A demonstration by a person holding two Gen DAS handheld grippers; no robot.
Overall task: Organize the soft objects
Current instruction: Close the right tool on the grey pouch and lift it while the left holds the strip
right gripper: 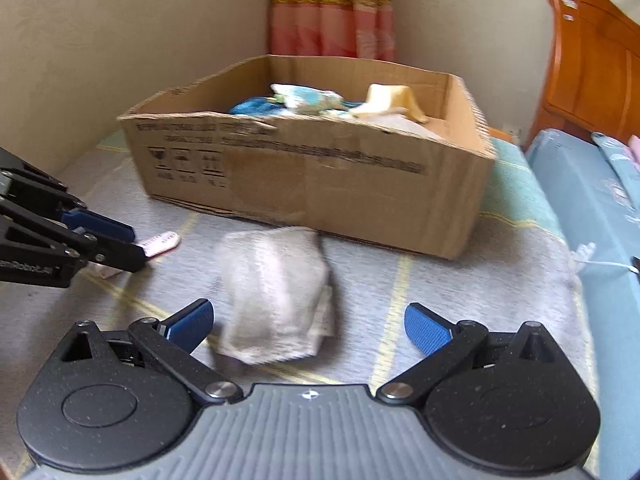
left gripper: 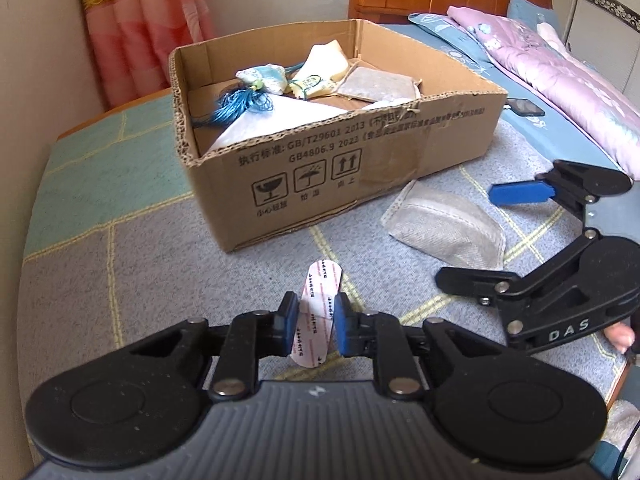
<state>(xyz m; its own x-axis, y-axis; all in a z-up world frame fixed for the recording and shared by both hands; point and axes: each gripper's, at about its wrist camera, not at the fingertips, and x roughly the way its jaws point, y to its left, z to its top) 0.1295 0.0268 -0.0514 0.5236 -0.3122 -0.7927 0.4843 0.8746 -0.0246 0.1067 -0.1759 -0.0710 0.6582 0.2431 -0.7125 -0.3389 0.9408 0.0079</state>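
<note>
The left gripper (left gripper: 316, 326) is clamped on a small white packet (left gripper: 320, 280) with red print; the blue pads press both of its sides, and the packet's far end lies on the grey checked blanket (left gripper: 120, 280). The right gripper (right gripper: 308, 326) stands with its jaws wide apart and holds nothing. A grey fabric pouch (right gripper: 276, 292) lies on the blanket between and just beyond its fingertips, touching neither pad as far as the blur allows. Behind the pouch sits an open cardboard box (left gripper: 320, 168). Inside the box are a white bag (left gripper: 276, 114), a blue tassel (left gripper: 240, 106), a patterned sachet (left gripper: 264, 76) and a second grey pouch (left gripper: 376, 84). Farther right lies a pink quilt (left gripper: 560, 80).
</note>
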